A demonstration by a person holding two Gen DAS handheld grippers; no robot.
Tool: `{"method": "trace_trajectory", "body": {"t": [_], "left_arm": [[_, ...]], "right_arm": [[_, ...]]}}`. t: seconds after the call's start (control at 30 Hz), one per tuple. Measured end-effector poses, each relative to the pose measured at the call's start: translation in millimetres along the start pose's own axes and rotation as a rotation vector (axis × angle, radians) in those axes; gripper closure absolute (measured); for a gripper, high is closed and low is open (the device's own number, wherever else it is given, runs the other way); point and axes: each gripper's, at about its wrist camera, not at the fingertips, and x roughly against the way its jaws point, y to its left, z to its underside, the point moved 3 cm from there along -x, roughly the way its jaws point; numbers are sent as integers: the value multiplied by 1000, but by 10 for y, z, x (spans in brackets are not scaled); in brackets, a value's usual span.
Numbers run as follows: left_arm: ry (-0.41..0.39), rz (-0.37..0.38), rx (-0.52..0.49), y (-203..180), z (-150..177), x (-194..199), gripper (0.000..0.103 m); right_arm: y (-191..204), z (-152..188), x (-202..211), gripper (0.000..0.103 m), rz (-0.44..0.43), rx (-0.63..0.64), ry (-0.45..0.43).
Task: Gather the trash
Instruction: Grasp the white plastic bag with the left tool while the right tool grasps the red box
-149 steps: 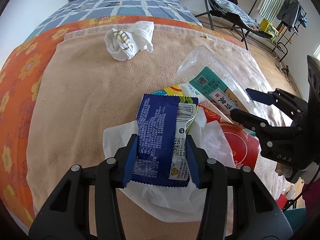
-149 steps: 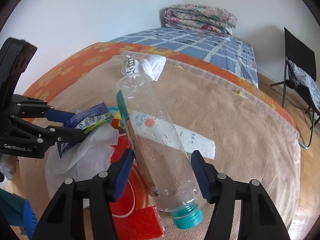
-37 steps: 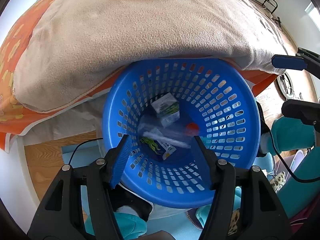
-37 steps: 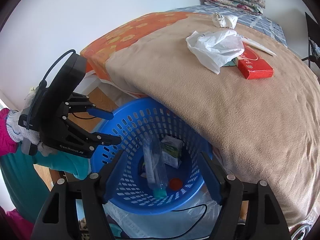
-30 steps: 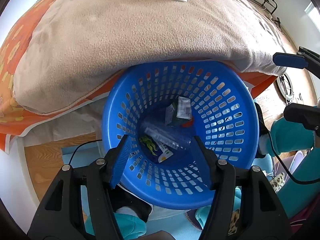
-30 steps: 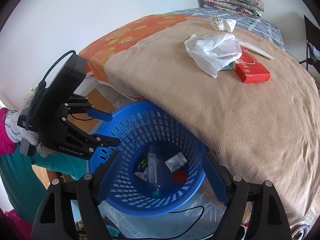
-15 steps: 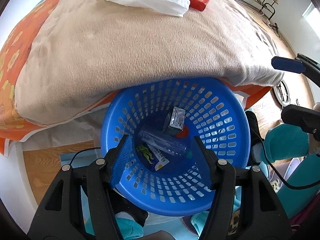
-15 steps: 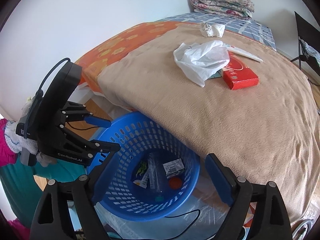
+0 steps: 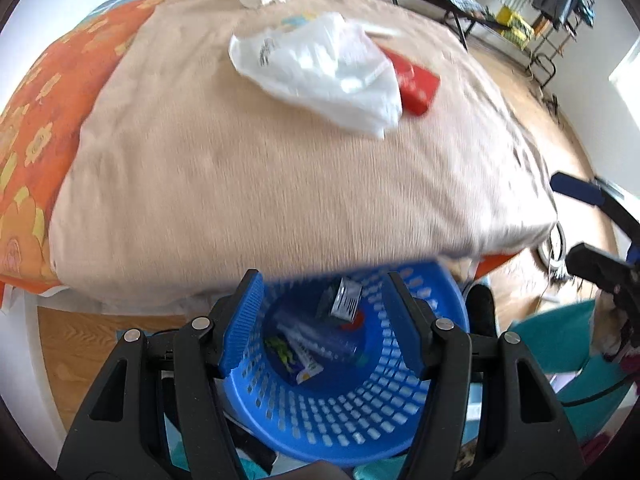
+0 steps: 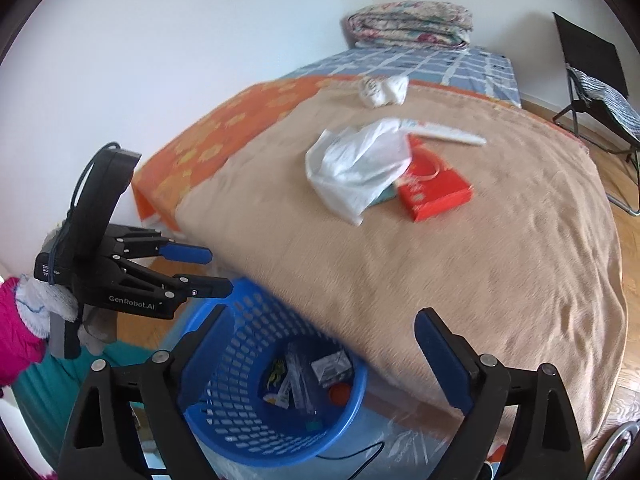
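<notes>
A blue plastic basket stands on the floor against the bed's edge. In it lie a clear bottle, snack wrappers and a small carton. My left gripper hovers over the basket, open and empty. My right gripper is above the basket too, its jaws opening, nothing between them. On the beige blanket lie a white plastic bag, a red box, a white strip and a crumpled white bag.
A folded quilt sits at the bed's far end. A black folding chair stands on the wooden floor to the right. A person's pink sleeve and teal clothing are beside the basket. A cable runs on the floor.
The wrapper and the bottle, held five seconds ago, now lie in the basket. Both grippers have risen and tilted up toward the bed in the last second. The right jaws have widened.
</notes>
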Motion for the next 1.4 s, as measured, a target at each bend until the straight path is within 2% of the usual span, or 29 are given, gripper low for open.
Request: {"method": "trace_trajectory", "body": {"t": [0.1,0.2,0.5,0.63,0.77,0.9,1.03,1.23,1.4], "left_arm": [[-17,15,36,37,-203,24,39],[-42,28,87,100,-410,45,31],[-78,34,193,209,-997,-46,31],[-69,10,196,213,-1179,-193,31],[-40,6,226,243,-1263,-334,31],[-21,-34,243,316,-1366,-478,31],[0,-20,283,368,-1432,-591,31],[37,-28,271,328,-1522,-780,31],[39,-18,304,361,-1577,-848,31]], "right_arm": [[-118,-120,62,3,20,-15,-32],[-249,-242,90,3,29,-36,-50],[-642,-502,13,2,35,-105,-52],[-796,-592,-82,2,40,-119,-51],[-929,-687,-189,2,38,-143,-57],[-1022,-770,-335,1,37,-141,-40],[-1064,-835,-449,0,44,-105,-21],[-1078,-922,-553,0,51,-61,-18],[-1049,-947,-713,0,45,-28,16]]}}
